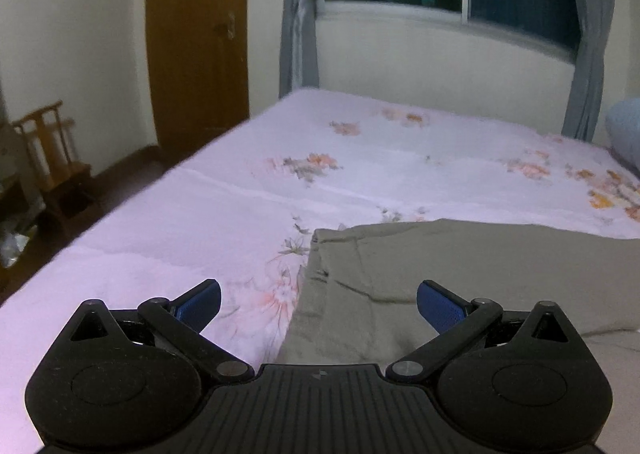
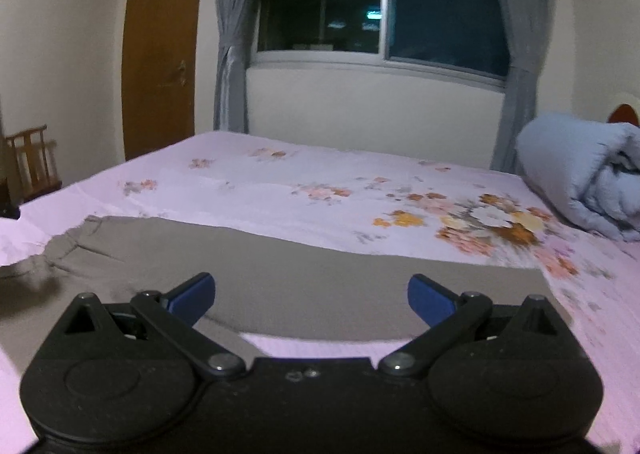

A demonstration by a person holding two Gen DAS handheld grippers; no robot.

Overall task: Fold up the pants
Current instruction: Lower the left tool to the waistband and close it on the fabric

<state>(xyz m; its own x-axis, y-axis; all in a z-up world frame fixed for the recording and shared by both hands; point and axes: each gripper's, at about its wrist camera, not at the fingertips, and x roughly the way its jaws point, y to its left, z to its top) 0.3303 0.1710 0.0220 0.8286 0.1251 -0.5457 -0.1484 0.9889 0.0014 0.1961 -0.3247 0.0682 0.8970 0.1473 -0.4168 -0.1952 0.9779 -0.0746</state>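
Observation:
Grey-green pants (image 1: 460,266) lie flat on a pink flowered bed sheet (image 1: 240,189). In the left wrist view their left edge runs just ahead of my left gripper (image 1: 318,304), which is open and empty above that edge. In the right wrist view the pants (image 2: 300,274) stretch across the bed sheet (image 2: 360,189) from left to right, with their right end near the frame's right. My right gripper (image 2: 311,296) is open and empty, hovering over the near edge of the pants.
A rolled blue-grey quilt (image 2: 584,177) sits at the bed's right end. A brown door (image 1: 198,41), grey curtains (image 1: 298,13) and a dark window (image 2: 380,1) stand behind the bed. A wooden chair (image 1: 52,157) stands on the floor to the left.

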